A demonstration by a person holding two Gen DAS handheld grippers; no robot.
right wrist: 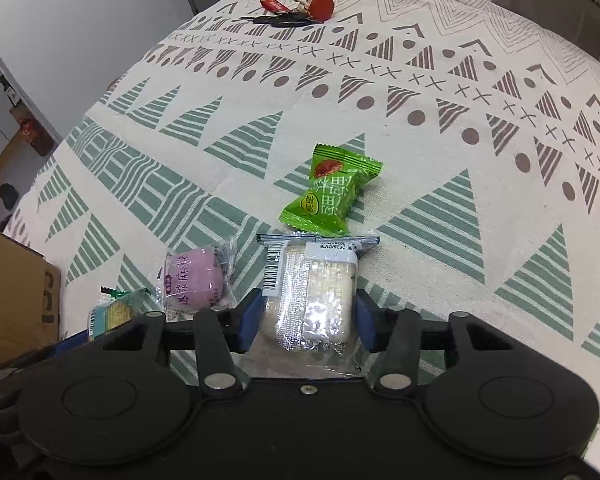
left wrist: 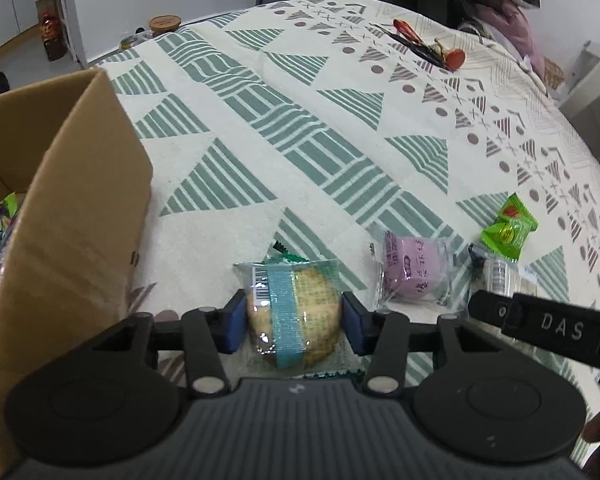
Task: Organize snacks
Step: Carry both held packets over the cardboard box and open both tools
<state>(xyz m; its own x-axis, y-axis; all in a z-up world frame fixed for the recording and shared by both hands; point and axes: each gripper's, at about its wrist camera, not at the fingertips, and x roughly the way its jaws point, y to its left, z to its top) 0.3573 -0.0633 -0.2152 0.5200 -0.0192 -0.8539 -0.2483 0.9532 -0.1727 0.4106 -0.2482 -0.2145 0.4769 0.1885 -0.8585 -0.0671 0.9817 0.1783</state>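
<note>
**Two snacks gripped, box waiting to the left**

We have a snack in each gripper. Our left gripper (left wrist: pixel 294 320) is clamped on the yellow biscuit (left wrist: pixel 294 312), its blue pads pressed against the wrapper's sides. Our right gripper (right wrist: pixel 306 318) is likewise closed around the white cracker pack (right wrist: pixel 312 296). Both packs seem to sit low over the tablecloth (left wrist: pixel 260 120).

The cardboard box (left wrist: pixel 72 208) stands just left of our left gripper, with snacks already inside. The purple cake (right wrist: pixel 196 280) lies between the two grippers; the green candy (right wrist: pixel 332 196) lies just ahead of the right one.

We judge the next move is a lift: raise the biscuit over the box wall, release it inside, then bring the cracker pack across.
</note>
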